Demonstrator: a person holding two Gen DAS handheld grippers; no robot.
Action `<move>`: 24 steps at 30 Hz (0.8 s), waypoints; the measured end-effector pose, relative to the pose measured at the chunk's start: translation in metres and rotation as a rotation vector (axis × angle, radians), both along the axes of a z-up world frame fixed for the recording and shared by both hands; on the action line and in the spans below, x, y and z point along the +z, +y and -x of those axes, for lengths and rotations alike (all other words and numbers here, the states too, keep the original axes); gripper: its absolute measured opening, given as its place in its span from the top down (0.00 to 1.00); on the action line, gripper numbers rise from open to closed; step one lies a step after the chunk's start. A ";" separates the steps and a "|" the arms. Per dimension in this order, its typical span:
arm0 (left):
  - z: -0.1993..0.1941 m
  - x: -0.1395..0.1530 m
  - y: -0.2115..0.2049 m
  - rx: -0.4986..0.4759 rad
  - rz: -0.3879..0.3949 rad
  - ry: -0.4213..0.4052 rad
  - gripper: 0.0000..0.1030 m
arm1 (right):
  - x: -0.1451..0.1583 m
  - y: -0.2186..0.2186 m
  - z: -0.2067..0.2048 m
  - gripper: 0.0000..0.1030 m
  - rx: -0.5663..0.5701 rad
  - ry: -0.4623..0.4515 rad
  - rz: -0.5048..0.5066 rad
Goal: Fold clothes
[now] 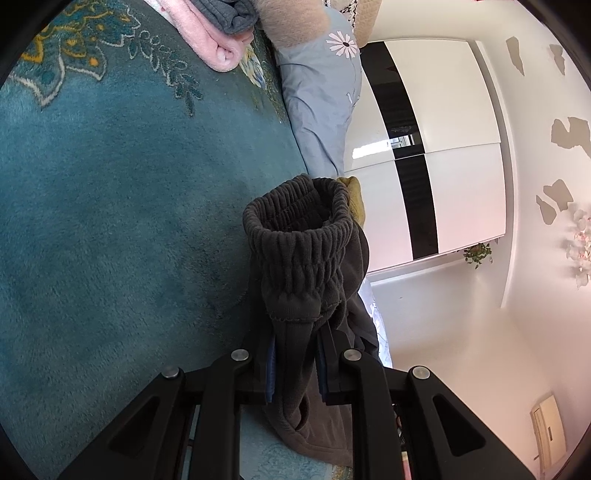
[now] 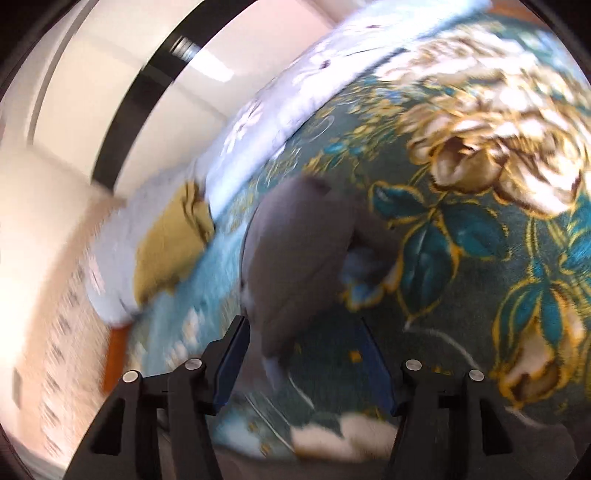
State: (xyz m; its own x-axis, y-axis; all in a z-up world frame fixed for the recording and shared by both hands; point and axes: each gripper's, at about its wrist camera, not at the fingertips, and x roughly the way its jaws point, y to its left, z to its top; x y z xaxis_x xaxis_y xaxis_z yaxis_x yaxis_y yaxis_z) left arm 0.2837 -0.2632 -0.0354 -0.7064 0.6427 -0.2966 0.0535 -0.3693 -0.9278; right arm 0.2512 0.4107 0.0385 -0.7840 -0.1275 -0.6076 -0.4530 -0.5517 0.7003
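Note:
In the left wrist view my left gripper [image 1: 294,363] is shut on a dark grey garment [image 1: 303,258]; its ribbed elastic waistband stands up as an open ring ahead of the fingers, above the teal blanket [image 1: 110,203]. The right wrist view is motion-blurred. There my right gripper [image 2: 301,354] is open, its blue-padded fingers [image 2: 232,354] spread wide, and a hanging lobe of the same grey garment [image 2: 295,251] dangles just ahead of them and dips between the fingertips without being pinched.
Folded pink [image 1: 210,40] and grey [image 1: 225,14] clothes lie at the far end of the bed beside a blue daisy pillow [image 1: 325,92]. A yellow cloth [image 2: 173,243] lies near the bed edge. A white wardrobe [image 1: 443,147] stands beyond. The blanket carries a gold flower pattern [image 2: 480,147].

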 end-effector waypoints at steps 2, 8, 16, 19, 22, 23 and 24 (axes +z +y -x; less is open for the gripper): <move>-0.001 0.000 0.000 0.001 0.003 -0.002 0.85 | -0.005 0.013 0.001 0.38 -0.067 0.039 0.079; -0.002 0.001 0.002 0.004 0.017 -0.007 0.85 | 0.018 0.023 0.021 0.93 -0.156 0.036 0.086; -0.002 0.000 0.002 0.004 0.007 -0.013 0.85 | 0.117 -0.054 0.017 0.93 0.033 0.139 -0.626; -0.003 0.000 0.003 0.001 0.006 -0.010 0.85 | 0.096 -0.036 0.010 0.87 -0.025 0.050 -0.506; -0.003 -0.001 0.003 0.000 0.003 -0.010 0.85 | 0.075 -0.017 0.004 0.86 -0.082 -0.038 -0.385; -0.003 -0.001 0.003 0.000 0.001 -0.010 0.85 | 0.068 -0.011 0.001 0.86 -0.101 -0.067 -0.344; -0.004 -0.001 0.003 -0.001 0.000 -0.010 0.85 | 0.061 -0.005 -0.001 0.84 -0.120 -0.097 -0.303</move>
